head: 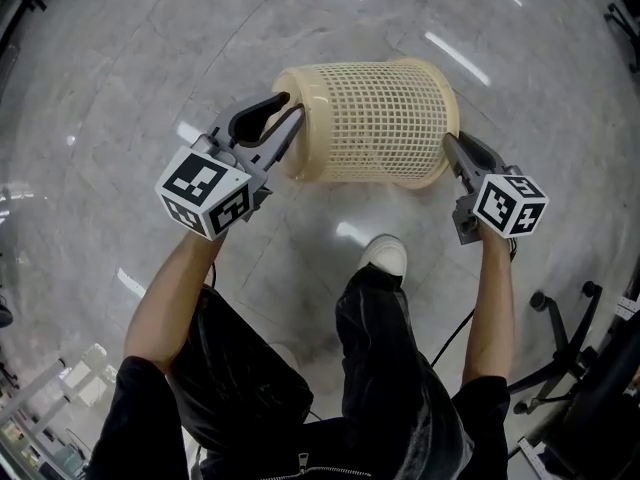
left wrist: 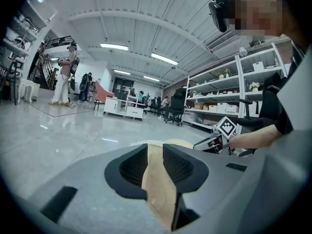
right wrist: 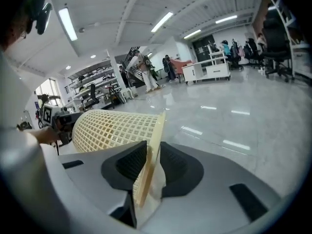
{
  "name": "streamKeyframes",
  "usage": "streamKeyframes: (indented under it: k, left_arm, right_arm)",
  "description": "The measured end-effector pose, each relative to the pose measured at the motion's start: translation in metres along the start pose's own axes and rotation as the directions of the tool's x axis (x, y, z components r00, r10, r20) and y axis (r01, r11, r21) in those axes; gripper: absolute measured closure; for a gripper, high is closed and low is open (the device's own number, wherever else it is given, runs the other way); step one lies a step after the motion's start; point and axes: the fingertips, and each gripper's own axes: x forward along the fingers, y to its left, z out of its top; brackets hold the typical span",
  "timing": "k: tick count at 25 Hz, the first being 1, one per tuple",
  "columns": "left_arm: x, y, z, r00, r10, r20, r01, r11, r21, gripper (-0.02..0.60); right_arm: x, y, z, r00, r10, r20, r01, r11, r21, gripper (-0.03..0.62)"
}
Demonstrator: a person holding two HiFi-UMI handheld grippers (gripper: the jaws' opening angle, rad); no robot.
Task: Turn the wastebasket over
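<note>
A glossy grey marble floor (head: pixel 120 68) is reflecting ceiling strip lights (left wrist: pixel 115 46). White shelving (left wrist: pixel 219 94) is standing at three o'clock in the left gripper view; a chair base (head: pixel 572 353) is sitting at four o'clock in the head view.

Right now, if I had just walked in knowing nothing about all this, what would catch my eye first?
A cream mesh wastebasket is held on its side over the glossy marble floor, in the middle of the head view. The left tongs clamp one end of it and the right tongs clamp the other, so it hangs between the person's two outstretched arms.
</note>
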Motion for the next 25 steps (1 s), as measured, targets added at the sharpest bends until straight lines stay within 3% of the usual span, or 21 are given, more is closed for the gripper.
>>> streamKeyframes:
  k: [3,7,12,15,25]
  left_arm:
    - [0.0,0.001,-0.001,1.0,0.002,0.002,-0.002,1.0,0.002,0.494]
    - [-0.001,0.003,-0.006,1.0,0.01,-0.024,-0.009,1.0,0.025,0.494]
    - [0.0,0.003,-0.02,0.998,0.013,-0.065,-0.009,0.999,0.053,0.494]
    - [0.002,0.0,-0.023,0.997,0.008,-0.076,-0.004,0.998,0.055,0.494]
    - [0.011,-0.014,-0.022,0.996,-0.035,-0.081,0.042,0.995,0.086,0.494]
  right_arm:
    - [0.0,-0.002,0.001,0.999,0.038,-0.006,-0.038,0.994,0.105,0.518]
    - [-0.004,-0.003,0.007,0.999,0.042,0.029,-0.046,0.989,0.139,0.539]
    - [-0.012,0.0,0.026,0.996,-0.069,0.049,0.071,0.997,-0.038,0.549]
    - [-0.02,-0.007,0.041,0.979,-0.186,0.08,0.197,0.967,-0.162,0.553]
    - [-0.032,-0.03,0.046,0.955,-0.292,0.06,0.298,0.928,-0.222,0.556]
